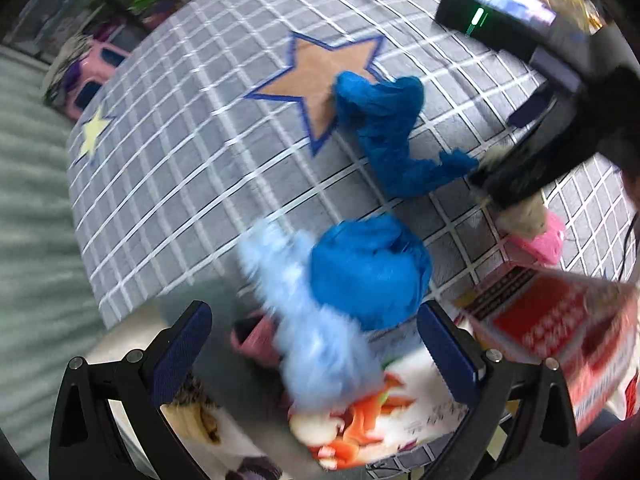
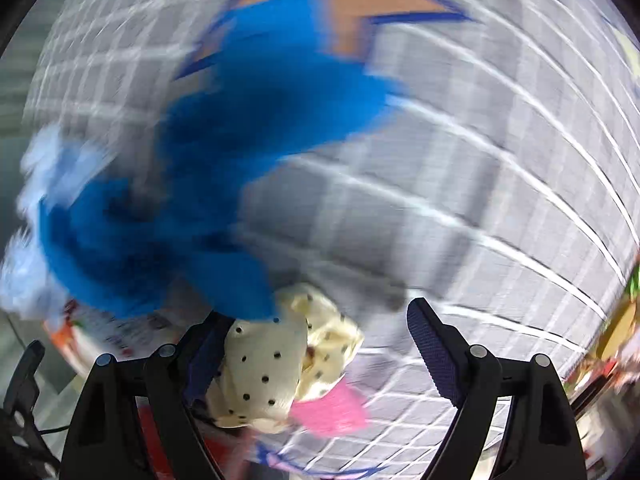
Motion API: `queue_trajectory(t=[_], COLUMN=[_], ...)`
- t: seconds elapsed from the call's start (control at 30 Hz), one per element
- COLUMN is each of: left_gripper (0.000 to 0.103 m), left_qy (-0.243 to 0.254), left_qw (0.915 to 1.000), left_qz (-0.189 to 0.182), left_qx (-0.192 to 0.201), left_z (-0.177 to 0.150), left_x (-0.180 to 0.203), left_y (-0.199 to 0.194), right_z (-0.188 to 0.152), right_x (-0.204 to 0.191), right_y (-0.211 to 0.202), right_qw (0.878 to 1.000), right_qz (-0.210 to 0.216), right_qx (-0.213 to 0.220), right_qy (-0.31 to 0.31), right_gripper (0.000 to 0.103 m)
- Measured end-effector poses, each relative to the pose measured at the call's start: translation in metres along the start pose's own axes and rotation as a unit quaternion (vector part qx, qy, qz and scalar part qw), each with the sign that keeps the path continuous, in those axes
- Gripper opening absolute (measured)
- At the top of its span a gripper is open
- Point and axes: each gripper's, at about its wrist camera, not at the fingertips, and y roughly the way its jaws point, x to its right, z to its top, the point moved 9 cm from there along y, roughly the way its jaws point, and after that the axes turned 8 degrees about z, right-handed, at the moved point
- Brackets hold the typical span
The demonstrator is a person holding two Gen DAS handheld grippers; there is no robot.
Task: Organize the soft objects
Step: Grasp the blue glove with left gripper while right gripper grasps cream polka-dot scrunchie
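Soft items: blue plush (image 1: 376, 128) and pale-blue furry piece (image 1: 312, 344) on grid rug (image 1: 180, 160), left tool (image 1: 316, 344) spread wide, empty above them; right tool (image 2: 316, 356) wide, polka-dot cloth (image 2: 260, 376) between, ungripped, likely awaiting pickup.

This looks like a child's playroom at home: a grey checked rug (image 1: 192, 152) with sewn-on stars (image 1: 320, 76) covers the floor, plush toys (image 1: 372, 272) lie scattered on it, and a pink toy car (image 1: 94, 76) (rather blurred) sits at its far edge beside picture books (image 1: 380, 416).
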Motion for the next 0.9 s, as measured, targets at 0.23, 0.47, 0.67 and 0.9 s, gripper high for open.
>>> queue_trajectory(t=[0.23, 0.47, 0.67, 0.9], left_gripper=[0.103, 0.103, 0.103, 0.102], left_qy=[0.014, -0.034, -0.046, -0.084], left_qw=[0.9996, 0.998, 0.9953, 0.9928], left_qz=[0.021, -0.053, -0.079, -0.064], left_qx=[-0.011, -0.011, -0.031, -0.057], left_z=[0.028, 0.065, 0.091, 0.098], left_x=[0.004, 0.0, 0.02, 0.023], left_y=[0.013, -0.001, 0.02, 0.058], right_z=[-0.015, -0.058, -0.058, -0.037], right_x=[0.109, 0.119, 0.064, 0.042], right_y=[-0.024, -0.052, -0.035, -0.015], right_qw=[0.988, 0.967, 0.979, 0.986], right_qz=[-0.024, 0.103, 0.101, 0.038], right_qx=[0.065, 0.143, 0.139, 0.142], right_qy=[0.136, 0.185, 0.109, 0.083], right_gripper=[0.087, 0.087, 0.087, 0.087])
